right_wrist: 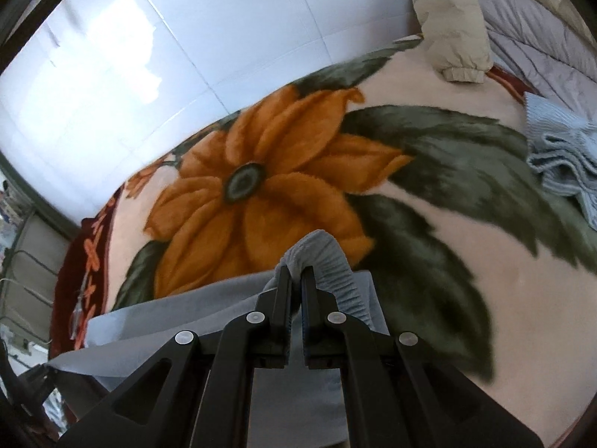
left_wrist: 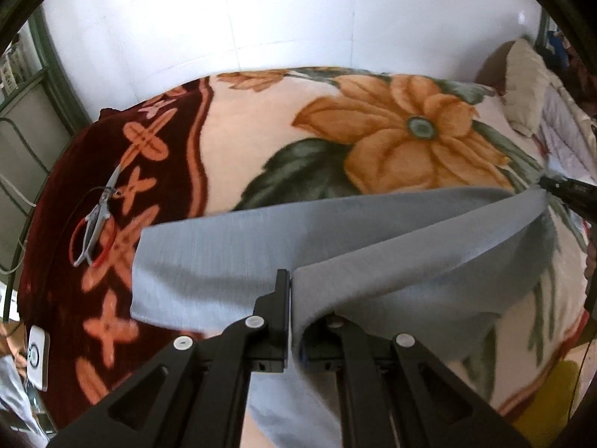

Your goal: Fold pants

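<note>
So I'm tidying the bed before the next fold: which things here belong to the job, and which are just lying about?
Job:
grey pants
left gripper
right gripper

Lying about:
scissors
beige jacket
light blue garment
white device

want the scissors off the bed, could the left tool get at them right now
Probably not yet: the left tool is shut on the pants. The scissors lie uncovered on the blanket, so nothing else blocks them.

Plenty of open bed (left_wrist: 238,142) over the big orange flower, nothing sitting there. On the dark red border there's a pair of scissors (left_wrist: 97,212) with a red cord, so that side's tighter. The far end has a beige jacket (right_wrist: 453,26), a quilt (right_wrist: 541,33) and a crumpled blue cloth (right_wrist: 559,156).
</note>
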`<state>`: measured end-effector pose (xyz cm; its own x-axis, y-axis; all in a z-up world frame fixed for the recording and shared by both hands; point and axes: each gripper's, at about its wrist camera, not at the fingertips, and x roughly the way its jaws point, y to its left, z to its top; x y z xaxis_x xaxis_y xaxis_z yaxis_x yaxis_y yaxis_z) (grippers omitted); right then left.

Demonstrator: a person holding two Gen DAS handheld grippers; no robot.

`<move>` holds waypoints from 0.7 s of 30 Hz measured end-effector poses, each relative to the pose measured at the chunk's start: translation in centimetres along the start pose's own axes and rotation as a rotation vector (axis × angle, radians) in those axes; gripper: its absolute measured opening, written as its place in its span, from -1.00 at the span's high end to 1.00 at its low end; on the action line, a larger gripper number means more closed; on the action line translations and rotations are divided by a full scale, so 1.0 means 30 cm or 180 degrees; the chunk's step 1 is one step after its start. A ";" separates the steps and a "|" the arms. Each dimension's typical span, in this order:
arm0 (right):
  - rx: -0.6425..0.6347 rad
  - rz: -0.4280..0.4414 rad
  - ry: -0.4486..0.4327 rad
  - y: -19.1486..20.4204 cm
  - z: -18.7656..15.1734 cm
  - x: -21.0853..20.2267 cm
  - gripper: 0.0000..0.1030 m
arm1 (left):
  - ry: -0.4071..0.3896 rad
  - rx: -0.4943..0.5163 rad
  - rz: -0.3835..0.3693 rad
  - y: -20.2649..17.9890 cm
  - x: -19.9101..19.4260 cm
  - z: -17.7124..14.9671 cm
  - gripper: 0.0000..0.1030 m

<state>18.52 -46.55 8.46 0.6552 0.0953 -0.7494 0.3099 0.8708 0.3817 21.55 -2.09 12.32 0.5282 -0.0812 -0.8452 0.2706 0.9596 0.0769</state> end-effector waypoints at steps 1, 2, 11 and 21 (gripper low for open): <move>0.0000 -0.0028 0.0018 -0.001 0.004 0.027 0.91 | 0.0032 -0.0004 0.0008 0.001 0.037 0.019 0.92; -0.0013 -0.0063 0.0038 -0.002 0.008 0.054 0.91 | 0.0069 -0.0006 0.0018 0.003 0.077 0.036 0.92; -0.0056 -0.0232 0.0205 -0.025 -0.014 0.212 0.83 | 0.0403 -0.0160 0.0053 0.024 0.372 0.076 0.66; -0.0331 -0.0298 0.0137 0.022 -0.021 0.203 0.13 | 0.0339 -0.0063 0.0119 0.047 0.364 0.038 -0.23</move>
<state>22.29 -45.09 3.81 0.5961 0.0300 -0.8024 0.2937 0.9219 0.2527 28.64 -1.93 3.80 0.4487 -0.0172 -0.8935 0.2359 0.9666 0.0999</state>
